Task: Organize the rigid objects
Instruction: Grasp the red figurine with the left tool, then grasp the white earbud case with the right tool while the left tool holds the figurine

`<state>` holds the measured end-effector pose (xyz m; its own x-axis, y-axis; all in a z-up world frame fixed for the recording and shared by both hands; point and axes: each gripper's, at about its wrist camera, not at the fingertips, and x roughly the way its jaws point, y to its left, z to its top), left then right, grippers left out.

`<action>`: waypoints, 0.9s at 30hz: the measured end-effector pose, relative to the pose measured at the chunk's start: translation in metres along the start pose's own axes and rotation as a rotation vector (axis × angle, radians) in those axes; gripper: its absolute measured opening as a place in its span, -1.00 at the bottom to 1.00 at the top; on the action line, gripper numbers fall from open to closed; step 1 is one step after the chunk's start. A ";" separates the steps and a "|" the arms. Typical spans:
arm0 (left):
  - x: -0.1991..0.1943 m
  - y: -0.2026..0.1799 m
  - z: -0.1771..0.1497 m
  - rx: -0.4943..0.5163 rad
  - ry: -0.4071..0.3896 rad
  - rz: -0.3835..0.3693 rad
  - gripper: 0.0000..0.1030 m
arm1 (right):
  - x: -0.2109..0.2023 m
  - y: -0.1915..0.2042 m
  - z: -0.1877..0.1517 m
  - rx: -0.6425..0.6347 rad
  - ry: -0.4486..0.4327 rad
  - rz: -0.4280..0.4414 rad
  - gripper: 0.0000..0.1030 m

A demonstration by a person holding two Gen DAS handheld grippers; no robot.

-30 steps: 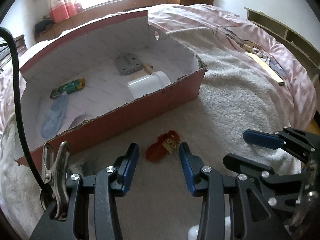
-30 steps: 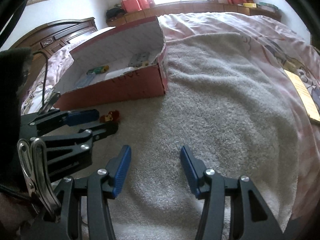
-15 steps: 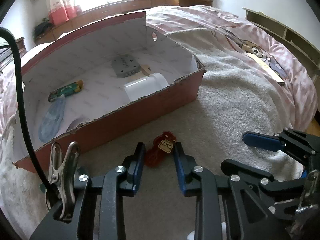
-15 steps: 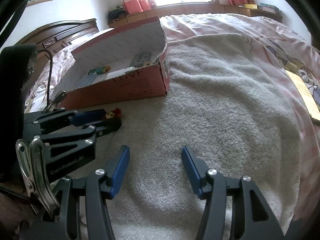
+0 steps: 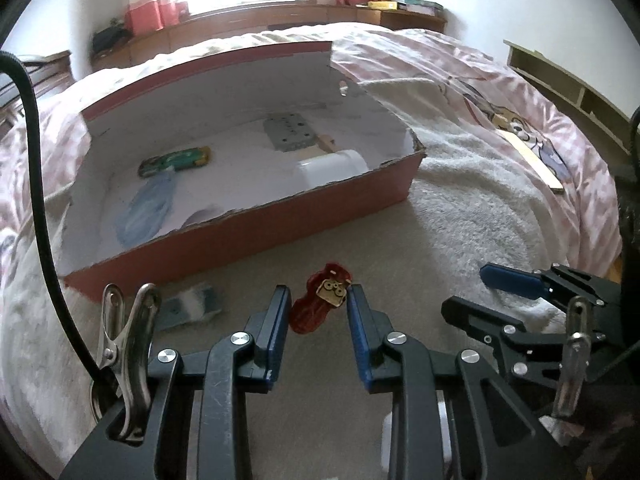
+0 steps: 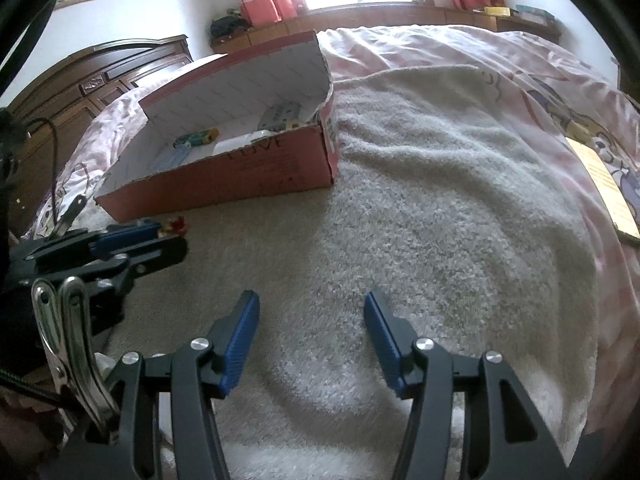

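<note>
A small red monkey toy sits between the fingertips of my left gripper, whose blue pads touch its sides; the toy looks raised a little above the grey towel. It also shows in the right wrist view. The red cardboard box lies just beyond, holding a white cup, a grey plate, a green toy car and a bluish piece. My right gripper is open and empty over the towel, to the right of the left one.
A small grey-and-white object lies on the towel left of the toy. A wooden ruler lies on the pink bedspread at right. A wooden shelf stands beyond the bed; a dark dresser stands at left.
My left gripper has closed from wide open onto the monkey toy and has risen slightly. The right gripper has stayed open and barely moved.
</note>
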<state>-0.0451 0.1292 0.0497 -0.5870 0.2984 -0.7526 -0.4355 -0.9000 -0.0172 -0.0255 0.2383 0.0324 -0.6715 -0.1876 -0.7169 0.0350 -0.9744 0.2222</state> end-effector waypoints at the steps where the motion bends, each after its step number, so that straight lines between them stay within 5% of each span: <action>1: -0.003 0.002 -0.002 -0.009 -0.002 0.001 -0.42 | 0.000 0.000 0.000 0.000 0.002 0.000 0.12; 27: -0.047 0.034 -0.042 -0.123 -0.031 0.030 -0.42 | -0.021 0.044 -0.030 -0.051 0.070 0.132 0.12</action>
<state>-0.0038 0.0714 0.0571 -0.6199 0.2791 -0.7334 -0.3319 -0.9401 -0.0772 0.0124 0.1956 0.0374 -0.6050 -0.3210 -0.7287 0.1583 -0.9454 0.2850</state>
